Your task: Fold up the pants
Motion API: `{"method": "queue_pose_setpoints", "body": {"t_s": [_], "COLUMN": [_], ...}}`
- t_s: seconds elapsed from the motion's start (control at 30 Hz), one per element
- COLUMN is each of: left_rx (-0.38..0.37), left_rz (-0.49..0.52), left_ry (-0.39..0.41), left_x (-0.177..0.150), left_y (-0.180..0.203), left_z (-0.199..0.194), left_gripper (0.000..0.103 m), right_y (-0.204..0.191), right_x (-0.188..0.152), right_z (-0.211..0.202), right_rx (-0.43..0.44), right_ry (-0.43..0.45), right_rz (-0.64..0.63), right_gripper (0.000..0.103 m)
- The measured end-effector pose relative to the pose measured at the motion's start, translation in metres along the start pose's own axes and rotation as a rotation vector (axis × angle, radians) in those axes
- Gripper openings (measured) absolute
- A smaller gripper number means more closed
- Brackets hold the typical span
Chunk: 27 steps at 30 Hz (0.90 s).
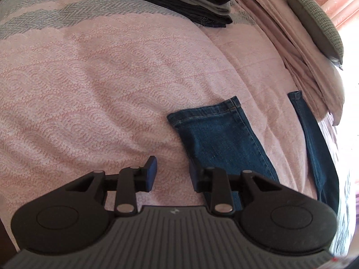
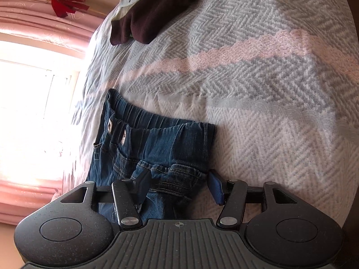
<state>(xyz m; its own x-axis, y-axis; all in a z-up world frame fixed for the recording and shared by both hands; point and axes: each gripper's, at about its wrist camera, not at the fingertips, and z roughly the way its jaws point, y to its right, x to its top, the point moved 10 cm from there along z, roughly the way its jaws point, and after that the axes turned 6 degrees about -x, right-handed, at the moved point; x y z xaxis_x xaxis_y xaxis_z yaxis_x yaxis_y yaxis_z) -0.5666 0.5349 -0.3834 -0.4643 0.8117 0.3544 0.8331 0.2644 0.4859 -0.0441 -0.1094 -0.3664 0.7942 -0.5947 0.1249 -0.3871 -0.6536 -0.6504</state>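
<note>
two tools (image 1: 172, 174) (image 2: 179, 185) gape over jeans (image 2: 157, 143) — bedspread (image 1: 101, 78) beneath.

Two black claws (image 1: 172, 174) (image 2: 179, 185): blue pads, silver screws, ribbed grey bodies, round black housings.

Blown-out window (image 2: 33, 103) glare, soft daylight elsewhere, fisheye-warped edges.

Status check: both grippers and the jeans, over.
Left gripper open, empty, beside leg hem. Right gripper open astride jeans waistband. Nothing in the way.
</note>
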Motion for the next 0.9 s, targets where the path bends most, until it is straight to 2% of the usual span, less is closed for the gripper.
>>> {"method": "queue_pose_setpoints", "body": {"t_s": [0.1, 0.23, 0.33, 0.43, 0.47, 0.5, 0.53, 0.57, 0.6, 0.67, 0.77, 0.83, 0.9], "left_rx": [-0.081, -0.127, -0.114, -0.09, -0.077, -0.067, -0.067, -0.061, -0.058, -0.079, -0.124, -0.099, -0.052], "left_rz": [-0.034, -0.07, -0.073, -0.039, -0.034, -0.019, 0.008, 0.045, 0.099, 0.201, 0.297, 0.356, 0.378], "left_ry": [-0.001, 0.013, -0.017, 0.012, 0.027, 0.039, 0.04, 0.042, 0.049, 0.075, 0.107, 0.141, 0.166], "left_x": [-0.003, -0.004, -0.009, -0.003, 0.001, 0.006, 0.01, 0.013, 0.016, 0.023, 0.033, 0.037, 0.04], "left_y": [0.009, 0.015, 0.015, 0.02, 0.022, 0.025, 0.029, 0.034, 0.041, 0.06, 0.082, 0.083, 0.07], "left_z": [-0.008, -0.007, 0.013, 0.029, 0.03, 0.029, 0.027, 0.023, 0.017, -0.001, -0.038, -0.062, -0.079], "left_gripper": [0.026, 0.029, 0.031, 0.03, 0.019, 0.002, 0.002, 0.002, 0.001, 0.002, 0.003, 0.003, 0.003], "right_y": [0.0, 0.001, 0.002, 0.002, 0.001, -0.001, -0.004, -0.007, -0.011, -0.027, -0.062, -0.068, -0.063], "right_x": [0.001, 0.0, 0.0, 0.003, 0.004, 0.005, 0.006, 0.007, 0.01, 0.016, 0.023, 0.028, 0.027], "right_z": [0.0, 0.001, 0.003, 0.005, 0.006, 0.005, 0.005, 0.004, 0.001, -0.013, -0.055, -0.082, -0.092], "right_rx": [-0.002, -0.002, 0.006, 0.016, 0.022, 0.032, 0.035, 0.035, 0.033, 0.068, 0.14, 0.158, 0.126], "right_ry": [-0.001, 0.007, 0.014, 0.026, 0.03, 0.036, 0.045, 0.048, 0.055, 0.069, 0.1, 0.116, 0.108], "right_rz": [0.0, 0.002, 0.017, 0.031, 0.033, 0.031, 0.022, 0.005, -0.007, -0.054, -0.161, -0.172, -0.203], "right_gripper": [0.052, 0.052, 0.052, 0.052, 0.052, 0.052, 0.049, 0.026, 0.019, 0.014, 0.011, 0.007, 0.007]}}
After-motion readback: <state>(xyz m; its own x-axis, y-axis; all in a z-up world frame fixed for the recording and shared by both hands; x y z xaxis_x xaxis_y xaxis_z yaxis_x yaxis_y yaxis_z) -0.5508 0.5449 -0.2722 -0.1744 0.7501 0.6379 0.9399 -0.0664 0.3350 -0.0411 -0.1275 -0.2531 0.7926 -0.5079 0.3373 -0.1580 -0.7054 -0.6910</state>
